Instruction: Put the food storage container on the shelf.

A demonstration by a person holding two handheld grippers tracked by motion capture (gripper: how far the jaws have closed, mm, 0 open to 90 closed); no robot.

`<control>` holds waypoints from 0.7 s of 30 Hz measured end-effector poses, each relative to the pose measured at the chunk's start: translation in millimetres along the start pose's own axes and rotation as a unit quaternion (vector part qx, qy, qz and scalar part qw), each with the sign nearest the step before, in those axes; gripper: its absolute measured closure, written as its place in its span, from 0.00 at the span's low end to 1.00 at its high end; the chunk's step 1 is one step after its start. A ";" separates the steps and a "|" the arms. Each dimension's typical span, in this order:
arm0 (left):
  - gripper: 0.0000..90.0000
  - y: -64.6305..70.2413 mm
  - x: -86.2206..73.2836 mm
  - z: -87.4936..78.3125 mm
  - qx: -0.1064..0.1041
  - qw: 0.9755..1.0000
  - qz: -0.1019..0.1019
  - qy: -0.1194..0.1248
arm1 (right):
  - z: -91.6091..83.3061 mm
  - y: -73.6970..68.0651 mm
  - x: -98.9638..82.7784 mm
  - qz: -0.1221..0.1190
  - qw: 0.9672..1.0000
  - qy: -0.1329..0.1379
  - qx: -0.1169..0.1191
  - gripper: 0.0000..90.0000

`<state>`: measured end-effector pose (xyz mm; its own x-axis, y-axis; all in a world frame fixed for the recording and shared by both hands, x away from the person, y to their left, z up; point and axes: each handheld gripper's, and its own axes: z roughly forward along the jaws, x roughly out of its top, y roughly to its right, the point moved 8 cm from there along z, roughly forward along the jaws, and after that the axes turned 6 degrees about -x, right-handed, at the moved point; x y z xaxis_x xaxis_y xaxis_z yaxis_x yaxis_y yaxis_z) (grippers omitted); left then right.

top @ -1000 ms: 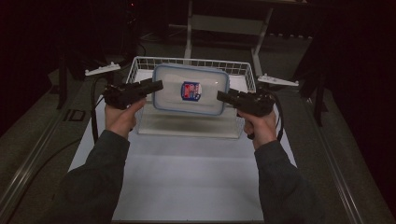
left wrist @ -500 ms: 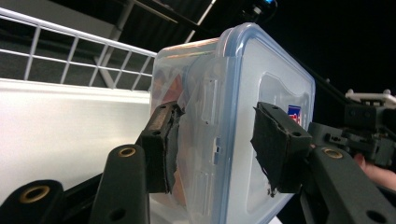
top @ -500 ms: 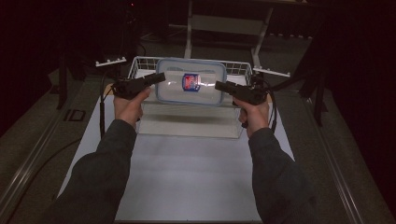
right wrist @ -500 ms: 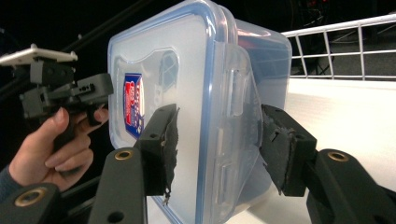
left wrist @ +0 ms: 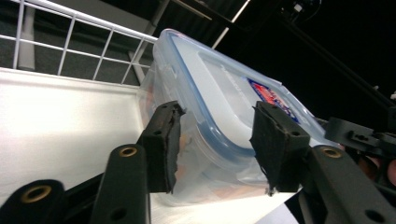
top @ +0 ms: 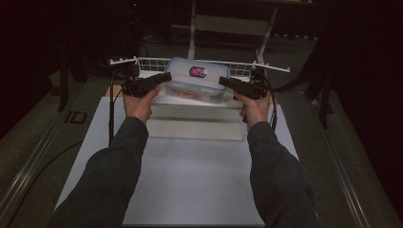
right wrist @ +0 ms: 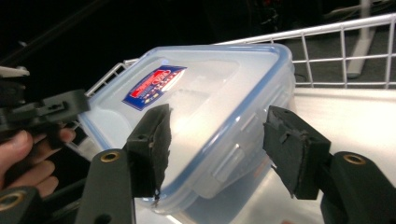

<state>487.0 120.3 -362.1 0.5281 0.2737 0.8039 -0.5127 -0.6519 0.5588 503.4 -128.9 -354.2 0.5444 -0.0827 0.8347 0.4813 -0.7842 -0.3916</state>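
A clear plastic food container (top: 197, 78) with a blue-rimmed lid and a red and blue sticker lies in the white wire basket (top: 152, 61). My left gripper (top: 166, 76) is shut on its left end. In the left gripper view, that gripper (left wrist: 217, 140) has one pad on the lid and one on the wall of the container (left wrist: 224, 93). My right gripper (top: 222, 80) is at the right end. Its jaws have just been opening. In the right gripper view, my right gripper (right wrist: 219, 140) straddles a corner of the container (right wrist: 210, 98), with a gap at the right pad.
The basket stands on a white drain tray (top: 195, 118) at the far end of a white mat (top: 190, 180). A wire railing runs along the basket's back and sides. Dark stands and cables surround the table.
Both hands moved away from the person with the container, from in front of the basket to over it. The right jaws have widened off the container.
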 end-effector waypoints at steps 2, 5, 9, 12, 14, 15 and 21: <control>0.56 1.8 -0.1 -1.1 0.002 1.000 0.009 0.000 | -1.1 -1.9 2.0 -0.025 1.000 0.001 -0.016 0.45; 0.56 3.5 -0.3 -5.9 -0.001 1.000 0.021 -0.001 | -8.6 -10.0 2.6 -0.056 0.998 0.024 -0.024 0.52; 0.55 8.5 -0.7 -16.9 0.003 0.999 0.050 -0.008 | -22.5 -33.1 -2.5 -0.127 0.991 0.051 -0.001 0.74; 0.54 14.5 -2.2 -28.2 0.009 0.997 0.081 -0.018 | -25.1 -50.6 -16.9 -0.185 0.982 0.031 0.027 0.89; 0.54 16.7 -2.9 -31.6 0.012 0.996 0.091 -0.021 | -22.7 -53.9 -25.4 -0.213 0.977 0.013 0.022 0.91; 0.54 19.5 -3.3 -38.6 0.025 0.993 0.113 -0.025 | -20.1 -53.8 -31.6 -0.233 0.972 -0.001 0.013 0.92; 0.52 26.7 -5.9 -61.8 0.022 0.989 0.143 -0.030 | -16.7 -37.7 -45.1 -0.237 0.971 -0.019 -0.036 0.86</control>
<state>428.4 145.0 -339.3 0.4061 0.0322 0.9133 -0.6181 -0.7264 0.3005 449.2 -105.9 -370.7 0.2998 0.3197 0.8988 0.6348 -0.7702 0.0622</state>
